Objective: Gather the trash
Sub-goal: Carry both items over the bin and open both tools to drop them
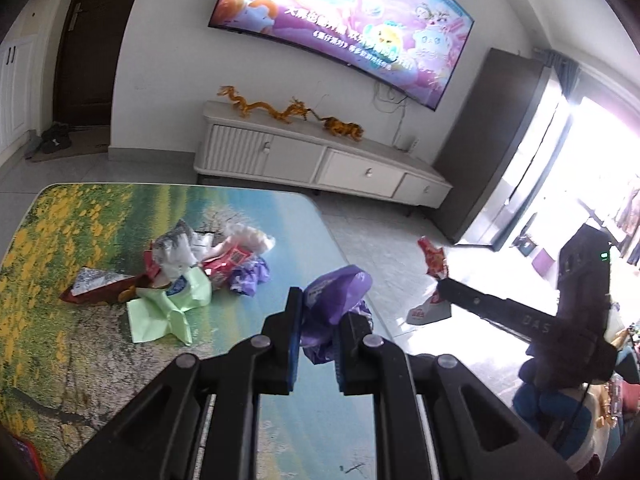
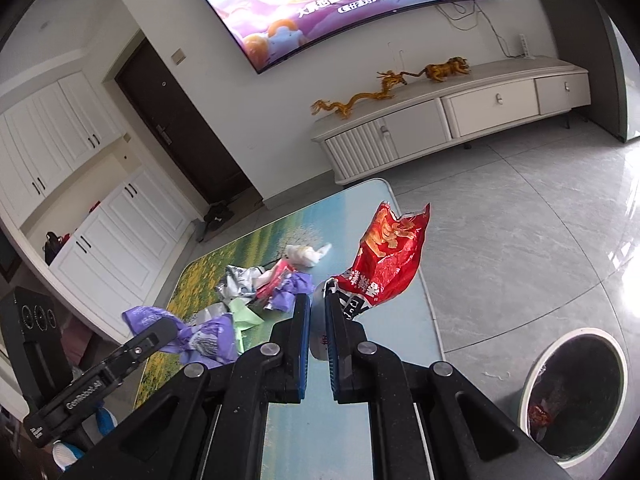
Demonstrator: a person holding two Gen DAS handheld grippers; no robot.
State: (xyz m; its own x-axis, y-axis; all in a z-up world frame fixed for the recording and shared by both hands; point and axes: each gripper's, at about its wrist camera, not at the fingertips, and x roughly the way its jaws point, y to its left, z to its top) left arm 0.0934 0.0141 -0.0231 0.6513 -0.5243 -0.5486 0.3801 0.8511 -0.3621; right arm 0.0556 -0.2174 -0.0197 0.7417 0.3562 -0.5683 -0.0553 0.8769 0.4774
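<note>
My left gripper (image 1: 320,312) is shut on a crumpled purple wrapper (image 1: 334,294) and holds it above the table's right edge; it also shows in the right wrist view (image 2: 200,332). My right gripper (image 2: 318,308) is shut on a red snack bag (image 2: 384,256), held above the table; the bag also shows in the left wrist view (image 1: 434,264). A pile of trash (image 1: 192,268) lies on the table: a green paper (image 1: 168,308), a purple wrapper (image 1: 250,278), red and silver packets, white tissue. The pile also shows in the right wrist view (image 2: 264,284).
The table (image 1: 80,352) has a landscape-print top. A white round bin (image 2: 576,396) with a dark liner stands on the grey floor at the lower right, some trash inside. A white TV cabinet (image 1: 320,160) and a wall TV (image 1: 344,16) are beyond.
</note>
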